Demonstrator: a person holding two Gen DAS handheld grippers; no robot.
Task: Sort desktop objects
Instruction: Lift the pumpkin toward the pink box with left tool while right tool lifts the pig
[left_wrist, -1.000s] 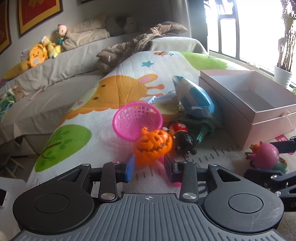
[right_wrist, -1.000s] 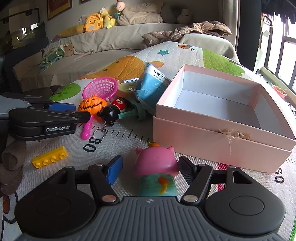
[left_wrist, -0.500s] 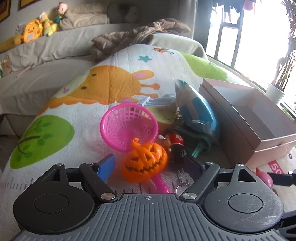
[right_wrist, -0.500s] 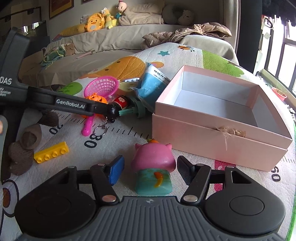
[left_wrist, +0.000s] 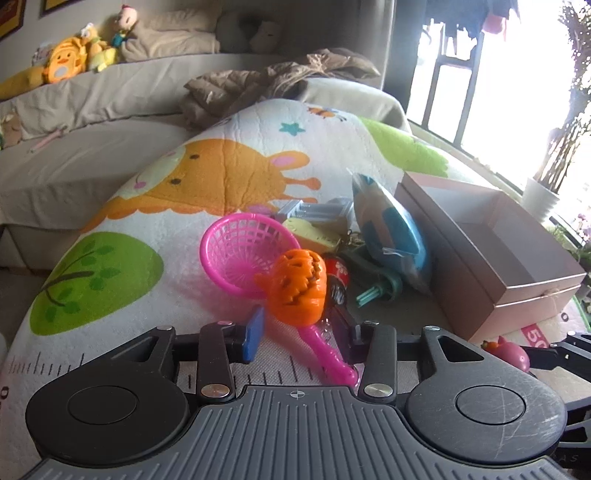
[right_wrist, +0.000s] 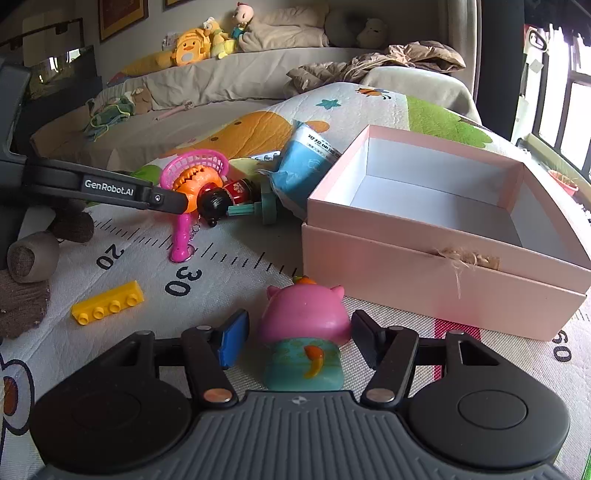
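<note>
An orange pumpkin toy (left_wrist: 297, 288) lies tilted on the pink toy net (left_wrist: 243, 251), beside a black-and-red doll keychain (left_wrist: 336, 280). My left gripper (left_wrist: 299, 332) is open, its fingers either side of the net's handle just below the pumpkin. The left gripper's arm also shows in the right wrist view (right_wrist: 110, 190), reaching to the pumpkin (right_wrist: 195, 182). My right gripper (right_wrist: 299, 338) is open around a pink pig toy (right_wrist: 304, 325) standing on the mat. The open pink box (right_wrist: 443, 221) sits to the right.
A blue pouch (right_wrist: 303, 162) and a green toy (right_wrist: 266, 208) lie against the box's left side. A yellow brick (right_wrist: 107, 302) lies on the mat at front left. Brown knitted items (right_wrist: 29, 266) are at the left edge. A sofa with plush toys stands behind.
My left gripper has moved forward and narrowed around the net handle; the pumpkin has tipped onto its side. My right gripper stays around the pig, slightly closer.
</note>
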